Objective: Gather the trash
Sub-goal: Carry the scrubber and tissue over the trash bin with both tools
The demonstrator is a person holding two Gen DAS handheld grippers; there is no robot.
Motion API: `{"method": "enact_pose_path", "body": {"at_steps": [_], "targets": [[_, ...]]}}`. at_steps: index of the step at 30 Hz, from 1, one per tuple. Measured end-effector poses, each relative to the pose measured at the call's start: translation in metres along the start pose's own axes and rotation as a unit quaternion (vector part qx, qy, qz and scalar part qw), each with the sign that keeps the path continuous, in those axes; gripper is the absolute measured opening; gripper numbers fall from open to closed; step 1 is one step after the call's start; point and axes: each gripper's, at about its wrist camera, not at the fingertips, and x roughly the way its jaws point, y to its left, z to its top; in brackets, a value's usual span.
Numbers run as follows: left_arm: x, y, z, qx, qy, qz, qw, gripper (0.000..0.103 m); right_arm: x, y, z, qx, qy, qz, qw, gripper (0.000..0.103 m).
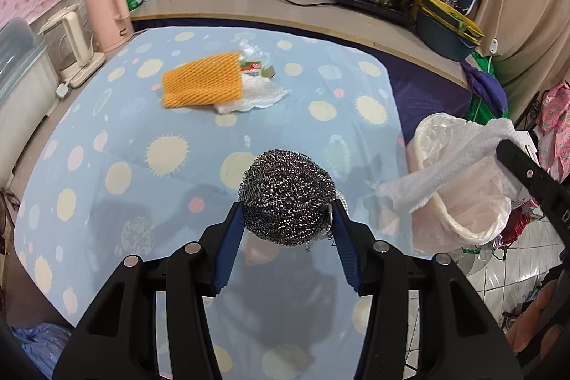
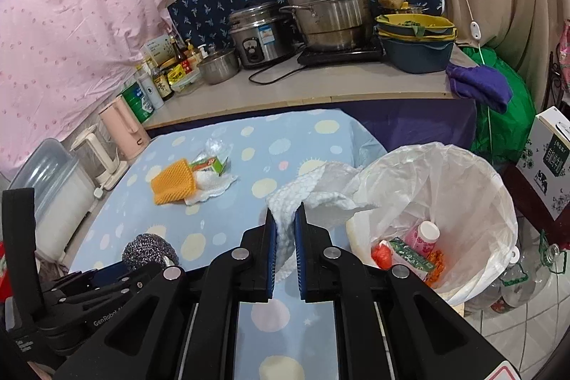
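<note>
A steel-wool scourer [image 1: 286, 196] is clamped between the blue pads of the left hand-held gripper [image 1: 288, 219], low in the centre of the left wrist view, lifted above the blue dotted table [image 1: 107, 138]. The scourer is judged light and springy; its coiled strands give under pressure and could snag on the pads, so a hold across its widest part, as shown, seems sound.

In the right wrist view the right hand-held gripper [image 2: 285, 219] is closed on a white paper towel [image 2: 306, 187], which hangs limp from the jaws toward the lined trash bin [image 2: 491, 202] at the right of the frame. The towel is soft and nearly weightless; it is likely to cling to the pads when released. A small bottle and wrappers are already seen inside the bin.

More trash is left on the table in the upper-middle of the left wrist view: an orange foam net [image 1: 201, 82], another crumpled tissue [image 1: 256, 97] touching it, a small green-and-red carton [image 1: 254, 66] and clear plastic wrap [image 1: 249, 47]. The net is judged soft and best pinched at an edge; the plastic wrap could slip.
</note>
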Motion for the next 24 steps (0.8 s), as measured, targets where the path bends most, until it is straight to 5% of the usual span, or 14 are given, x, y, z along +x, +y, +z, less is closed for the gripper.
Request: {"method": "enact_pose_path", "body": {"at_steps": [12, 24], "targets": [[-0.010, -0.063, 0.019, 0.051, -0.023, -0.036, 0.9978, 0.047, -0.023, -0.060, 0.025, 0.046, -0.045, -0.044, 0.997, 0.009], [0.005, -0.138, 0.029, 0.105, -0.024, -0.062, 0.9923, 0.047, -0.018, -0.114, 0.023, 0.086, -0.043, -0.080, 0.992, 0.009]]}}
